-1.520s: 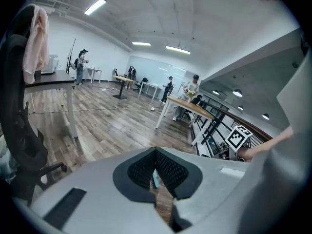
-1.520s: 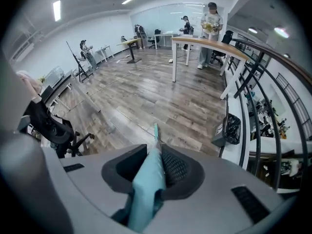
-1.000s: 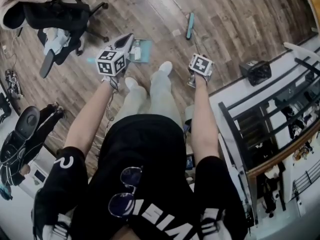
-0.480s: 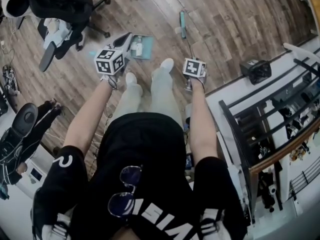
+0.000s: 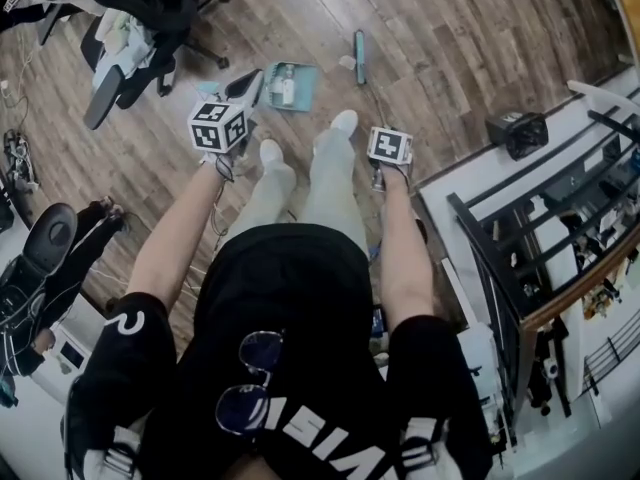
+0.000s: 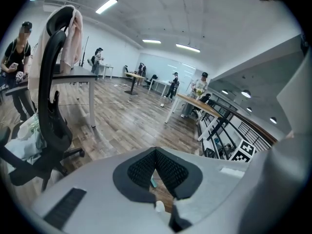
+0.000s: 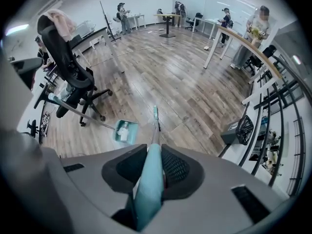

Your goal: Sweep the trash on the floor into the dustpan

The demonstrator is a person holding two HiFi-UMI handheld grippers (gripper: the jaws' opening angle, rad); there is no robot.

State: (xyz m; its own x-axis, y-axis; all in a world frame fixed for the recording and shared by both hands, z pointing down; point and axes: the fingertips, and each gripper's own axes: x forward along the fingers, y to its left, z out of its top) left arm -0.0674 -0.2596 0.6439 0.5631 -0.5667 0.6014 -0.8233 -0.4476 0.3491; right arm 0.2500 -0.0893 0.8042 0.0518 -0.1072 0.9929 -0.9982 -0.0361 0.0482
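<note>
Between the right gripper's [image 7: 155, 167] matt, ribbed black pads [image 7: 178, 167]: smooth teal plastic broom handle [image 7: 148, 189]. Beyond them: faintly glossy wood-plank floor [image 7: 195, 96].

The broom head [image 5: 359, 56] has slid left across the floor, away from the railing [image 5: 520, 258] side and toward the dustpan [image 5: 307, 78]. The strip of bare floor between them is much thinner now. A second ago the broom head leaned to one side. Now it lies straight up and down in the head view. The small white scrap [image 5: 347, 61] had bare floor between it and the broom head before, and now it lies just beside the head's left side. The right gripper [image 7: 155, 151] has pulled back toward the person and a little left, and the handle [image 7: 148, 189] came with it. The camera tipped too, so the chair [image 5: 130, 28] sits higher.
</note>
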